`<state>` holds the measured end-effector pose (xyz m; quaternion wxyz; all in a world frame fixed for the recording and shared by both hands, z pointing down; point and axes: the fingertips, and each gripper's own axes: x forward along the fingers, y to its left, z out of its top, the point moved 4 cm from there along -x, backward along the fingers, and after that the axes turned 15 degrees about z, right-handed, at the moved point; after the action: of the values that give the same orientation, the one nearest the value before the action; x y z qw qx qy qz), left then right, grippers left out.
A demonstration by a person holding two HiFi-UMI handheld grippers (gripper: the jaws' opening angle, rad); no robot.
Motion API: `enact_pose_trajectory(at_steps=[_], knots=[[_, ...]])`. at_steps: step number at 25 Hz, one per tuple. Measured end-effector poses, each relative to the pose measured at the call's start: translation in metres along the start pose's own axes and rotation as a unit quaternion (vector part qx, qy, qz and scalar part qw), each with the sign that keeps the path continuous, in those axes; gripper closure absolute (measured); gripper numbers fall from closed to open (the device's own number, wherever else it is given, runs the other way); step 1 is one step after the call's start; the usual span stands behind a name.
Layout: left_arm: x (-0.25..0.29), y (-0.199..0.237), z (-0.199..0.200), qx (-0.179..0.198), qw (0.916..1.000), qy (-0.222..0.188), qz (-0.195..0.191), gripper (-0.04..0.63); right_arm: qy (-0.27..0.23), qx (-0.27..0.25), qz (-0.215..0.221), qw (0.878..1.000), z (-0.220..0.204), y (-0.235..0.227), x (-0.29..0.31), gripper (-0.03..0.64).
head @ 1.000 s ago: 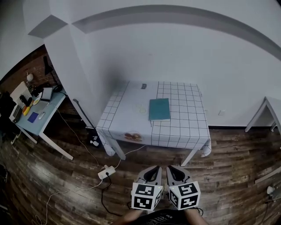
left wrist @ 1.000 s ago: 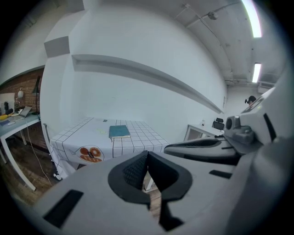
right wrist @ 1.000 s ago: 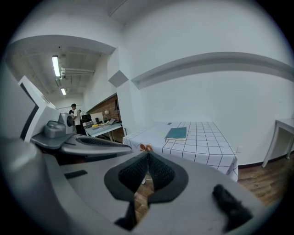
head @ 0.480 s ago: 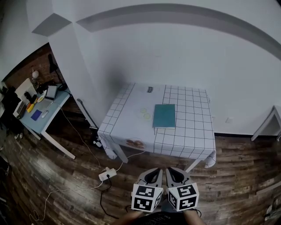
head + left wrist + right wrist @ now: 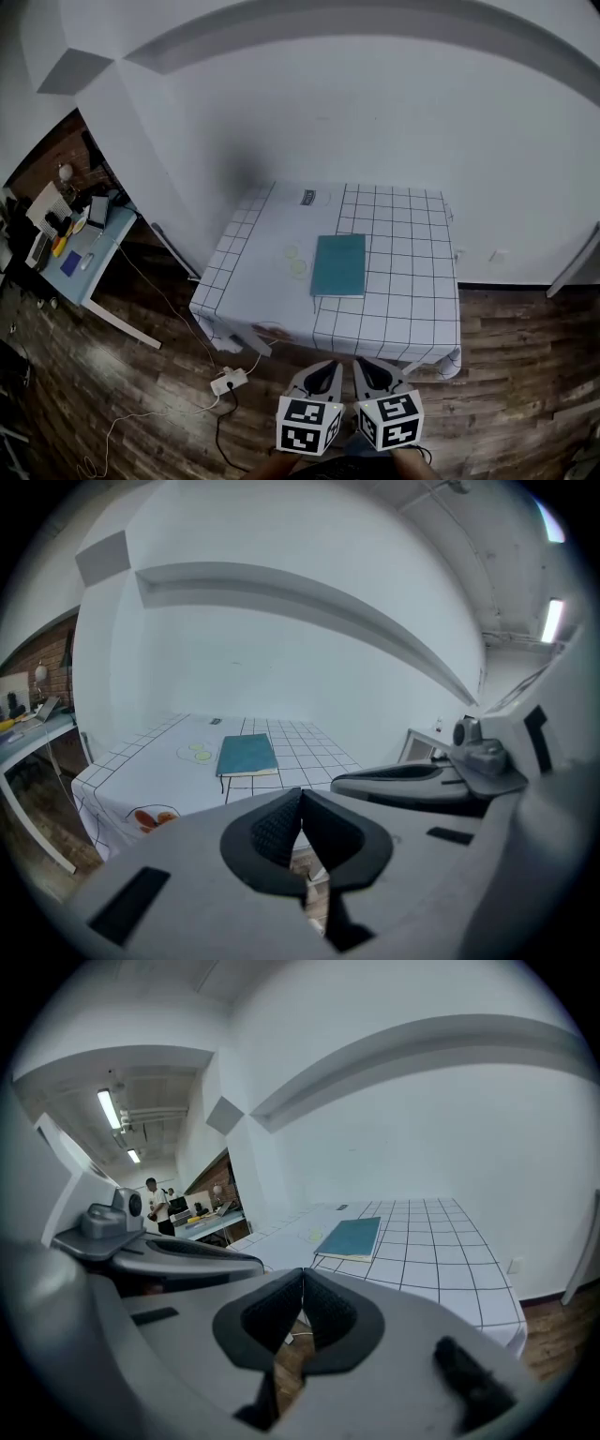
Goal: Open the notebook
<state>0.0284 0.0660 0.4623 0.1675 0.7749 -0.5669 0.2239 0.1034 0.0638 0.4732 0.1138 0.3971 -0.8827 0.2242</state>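
Notebook, teal and closed, is lying flat near the middle of a small desk. A white cloth is covering the desk, and much of it is ruled with a dark grid. The notebook's cover is facing up and its long sides are running away from the person toward a plain white wall close behind. Just to the notebook's left, two pale green rings printed on the cloth are showing. A small dark label is sitting near the cloth's far edge.

A person is standing back from the desk, over a dark wooden floor, holding two tools low and side by side. The left tool and the right tool are each carrying a cube of black-and-white square markers. Both are pointing toward the desk and hanging well apart from the notebook.

Looking along the left tool, its ribbed black pads are pressing together with nothing between them. The right tool's pads are likewise pressed together and gripping nothing. In both tool views the notebook is showing beyond the tips, resting on the cloth.

To the left of the tools, a white power strip is lying on the floor with cables trailing from it. Farther left, a second desk is holding a clutter of small items too small to identify. In the right gripper view, another person is standing far off beside that second desk.
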Motion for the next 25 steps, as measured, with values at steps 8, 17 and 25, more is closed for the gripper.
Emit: enact_pose_trajectory(at_steps=[8, 17, 25], knots=[[0.052, -0.017, 0.029, 0.003, 0.9998, 0.016, 0.013, 0.583, 0.001, 0.017, 0.021, 1.000, 0.023, -0.057, 0.017, 0.604], [0.093, -0.024, 0.051, 0.002, 0.9987, 0.028, 0.043, 0.583, -0.005, 0.034, 0.050, 0.998, 0.042, -0.109, 0.033, 0.603], [0.115, -0.018, 0.058, 0.005, 0.9986, 0.030, 0.043, 0.583, -0.005, 0.047, 0.052, 0.998, 0.048, -0.125, 0.050, 0.603]])
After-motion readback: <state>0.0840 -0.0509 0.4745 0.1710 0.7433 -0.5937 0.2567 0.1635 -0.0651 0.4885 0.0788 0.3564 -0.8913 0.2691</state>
